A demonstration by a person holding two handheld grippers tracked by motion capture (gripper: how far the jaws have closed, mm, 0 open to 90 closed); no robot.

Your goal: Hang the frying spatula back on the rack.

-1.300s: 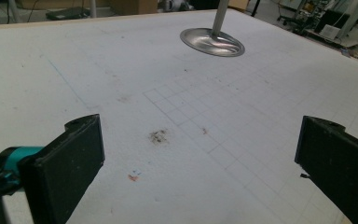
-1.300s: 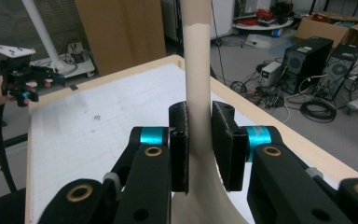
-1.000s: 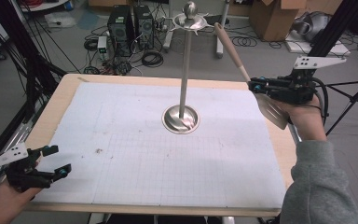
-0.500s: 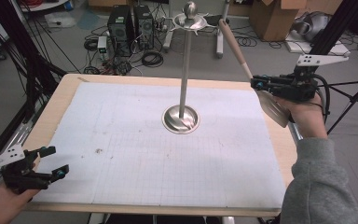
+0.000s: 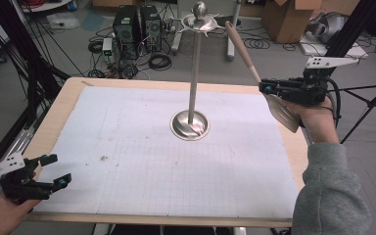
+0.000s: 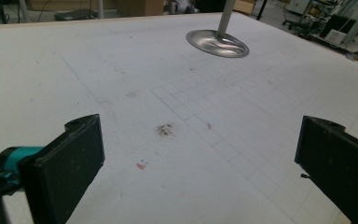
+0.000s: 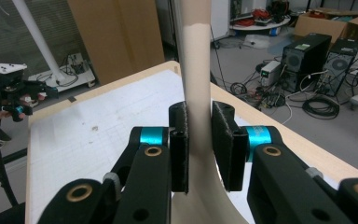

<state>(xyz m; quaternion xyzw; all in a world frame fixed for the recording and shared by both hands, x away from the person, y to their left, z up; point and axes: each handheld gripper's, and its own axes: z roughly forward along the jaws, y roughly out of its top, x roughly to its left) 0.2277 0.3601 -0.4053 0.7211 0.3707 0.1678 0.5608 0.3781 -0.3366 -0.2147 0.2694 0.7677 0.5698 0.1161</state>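
Right gripper (image 5: 267,88): its two jaws are squeezed tight on the neck of the spatula, one on each side. It is held up in the air over the right edge of the table.
Spatula (image 5: 248,58): a beige handle and a shiny metal blade. The handle sticks up and away, leaning toward the top of the stand. The blade hangs down by the person's right hand (image 5: 313,117).
Left gripper (image 5: 54,171): its jaws stand wide apart with nothing between them. It sits low at the near left corner of the table, far from the spatula.
Stand (image 5: 194,68): a tall metal pole with a round shiny foot, near the middle of the table. At its top are a ball and small hooks. The spatula's handle tip is near the hooks, but I cannot tell if it touches them.
Table (image 5: 68,105): wood, with a white sheet with grid lines on top.
Floor behind: computer boxes (image 5: 136,29), cables and cardboard boxes.
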